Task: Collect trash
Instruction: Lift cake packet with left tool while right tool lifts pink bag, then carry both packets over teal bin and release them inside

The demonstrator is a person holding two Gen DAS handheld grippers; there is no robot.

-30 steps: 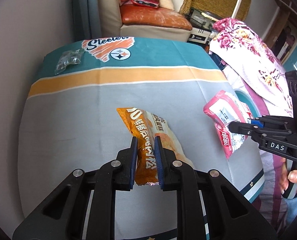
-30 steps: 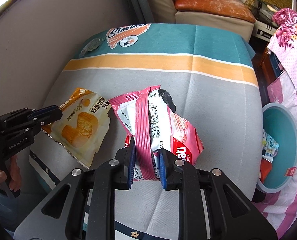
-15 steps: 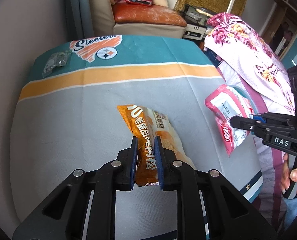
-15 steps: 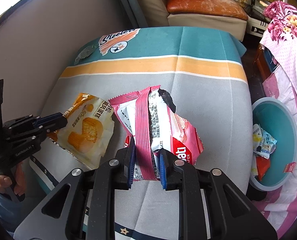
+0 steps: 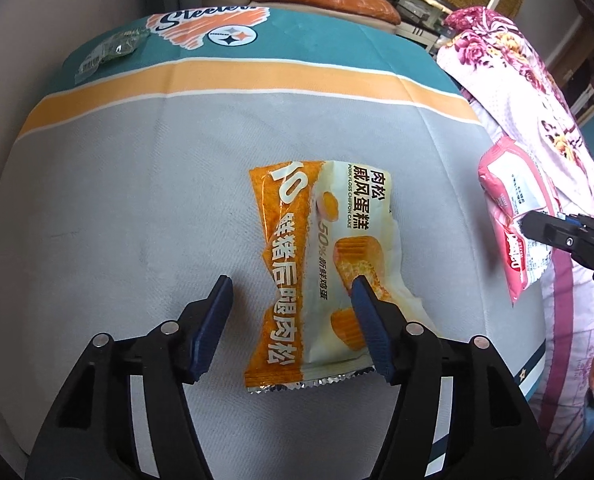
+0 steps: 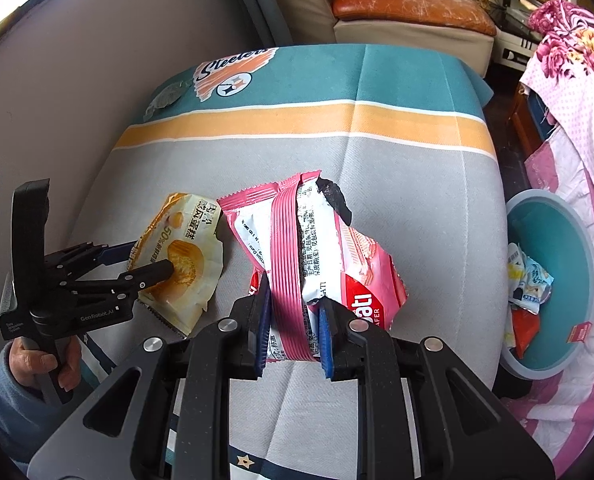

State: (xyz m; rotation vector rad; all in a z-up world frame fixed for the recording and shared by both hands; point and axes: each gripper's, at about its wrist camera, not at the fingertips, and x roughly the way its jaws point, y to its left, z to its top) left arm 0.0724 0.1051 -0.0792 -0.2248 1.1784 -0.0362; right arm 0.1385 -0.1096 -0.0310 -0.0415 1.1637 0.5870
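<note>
- Left wrist view: my left gripper (image 5: pixel 290 304) stands open around the orange cake wrapper (image 5: pixel 321 264) lying on the table (image 5: pixel 137 184).
- My right gripper (image 6: pixel 293 322) pinches the pink wafer wrapper (image 6: pixel 309 256), lifted above the table.

- A grey cloth (image 5: pixel 137 208) with orange and teal bands and a Steelers logo is covering the bench.
- Behind it, a cream sofa (image 6: pixel 397 28) is sitting with a worn orange-brown cushion (image 6: pixel 409 10) on its seat.
- A plain pale wall (image 6: pixel 89 52) is running along the left side.
- Daylight is pouring in evenly and lighting the whole room.
- To the right, a pink floral fabric (image 5: pixel 537 92) is draping downward.
- Dark electronics (image 5: pixel 417 4) are showing just beyond the sofa.
</note>
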